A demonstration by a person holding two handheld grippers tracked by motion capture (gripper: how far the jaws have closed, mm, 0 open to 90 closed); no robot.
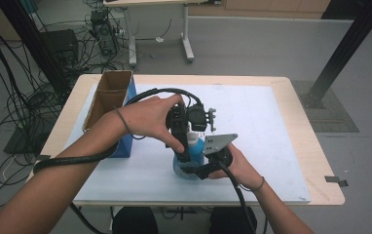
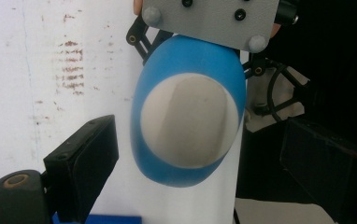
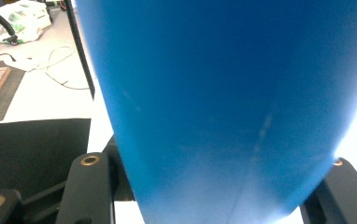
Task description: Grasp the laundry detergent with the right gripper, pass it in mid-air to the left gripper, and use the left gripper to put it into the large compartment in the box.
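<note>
Blue bottle (image 1: 194, 153): soft-sided plastic, white cap (image 1: 192, 138) on top, standing upright near the front middle of the bench (image 1: 301, 126), long axis vertical. Right tongs (image 1: 190, 166): closed on the bottle's lower body from the near right side, jaws pressing either flank; in the right gripper view the blue wall (image 3: 223, 102) sits squarely between them. Left tongs (image 1: 184, 155): directly above the bottle, pointing down, jaws spread wide and clear of it; the left gripper view looks straight down on the pale cap (image 2: 189, 120), centred in the gap, so this hand is the nearer to the cap. Bench: light wood top under a white mat (image 1: 262, 122). An open cardboard box (image 1: 110, 95) with a blue side stands at far left. Room: grey floor, tangled cables (image 1: 9, 102) at left, another table's legs (image 1: 186, 39) beyond.
</note>
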